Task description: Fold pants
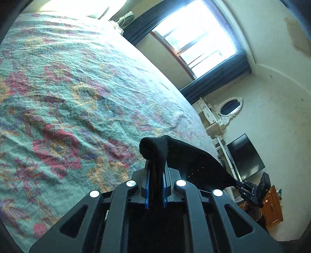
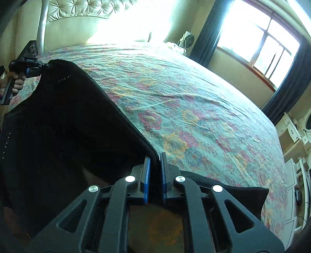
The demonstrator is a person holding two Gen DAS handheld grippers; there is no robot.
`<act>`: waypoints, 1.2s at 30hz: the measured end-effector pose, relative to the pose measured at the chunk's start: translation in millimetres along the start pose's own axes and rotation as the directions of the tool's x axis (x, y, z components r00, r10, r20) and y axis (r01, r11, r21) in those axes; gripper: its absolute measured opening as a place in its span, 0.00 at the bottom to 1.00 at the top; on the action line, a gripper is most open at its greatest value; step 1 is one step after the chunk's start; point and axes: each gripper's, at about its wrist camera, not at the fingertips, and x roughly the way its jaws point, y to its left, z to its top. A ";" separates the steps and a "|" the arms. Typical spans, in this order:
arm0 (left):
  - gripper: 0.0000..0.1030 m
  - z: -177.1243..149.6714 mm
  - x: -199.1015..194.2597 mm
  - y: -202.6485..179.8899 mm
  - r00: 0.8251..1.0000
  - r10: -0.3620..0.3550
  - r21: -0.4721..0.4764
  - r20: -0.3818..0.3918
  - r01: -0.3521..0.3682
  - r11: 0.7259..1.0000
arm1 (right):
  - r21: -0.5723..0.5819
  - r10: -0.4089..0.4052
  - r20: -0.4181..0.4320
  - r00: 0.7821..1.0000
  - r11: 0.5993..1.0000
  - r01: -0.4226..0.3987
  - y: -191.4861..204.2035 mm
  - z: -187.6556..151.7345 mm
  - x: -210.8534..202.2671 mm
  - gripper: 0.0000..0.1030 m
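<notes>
The black pants (image 1: 186, 159) hang stretched in the air between my two grippers, above the floral bedspread (image 1: 77, 87). In the left wrist view my left gripper (image 1: 155, 163) is shut on a bunched corner of the fabric, and the cloth runs right to my right gripper (image 1: 241, 187). In the right wrist view my right gripper (image 2: 155, 156) is shut on the hemmed edge of the pants (image 2: 68, 126). That edge runs up and left to my left gripper (image 2: 43, 65), which a hand (image 2: 16, 83) holds. The lower part of the pants drops out of sight.
The bedspread (image 2: 194, 116) covers a wide bed with a tufted headboard (image 2: 81, 9). A bright window (image 2: 258, 44) with dark curtains (image 2: 206, 33) stands beyond the bed. A white dresser with an oval mirror (image 1: 229, 107), a dark screen (image 1: 245, 155) and a wooden cabinet (image 1: 272, 208) stand at the right.
</notes>
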 end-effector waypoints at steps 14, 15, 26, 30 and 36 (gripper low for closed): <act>0.21 -145.2 -97.6 9.5 0.993 0.037 -0.110 -0.109 -0.049 0.993 | 0.498 0.190 -0.072 0.979 0.857 -0.130 75.0 -142.3 -55.6 0.22; 0.25 -151.5 -101.7 9.4 0.994 0.036 -0.123 -0.107 -0.049 0.991 | 0.579 0.227 -0.047 0.973 0.800 -0.159 67.8 -146.2 -57.7 0.24; 0.60 -184.8 -148.7 31.9 0.994 0.060 -0.391 0.094 -0.019 0.920 | 0.454 -0.004 -0.122 0.992 0.889 0.060 94.3 -143.0 -79.8 0.93; 0.60 -194.4 -143.3 3.0 0.992 0.080 -0.413 0.094 -0.035 0.910 | 0.406 -0.028 -0.121 0.992 0.911 0.075 101.9 -139.3 -91.4 0.93; 0.60 -206.0 -130.3 -44.2 0.989 0.094 -0.407 0.115 -0.039 0.913 | 0.709 0.176 0.025 0.984 0.691 -0.142 70.1 -167.2 -106.8 0.93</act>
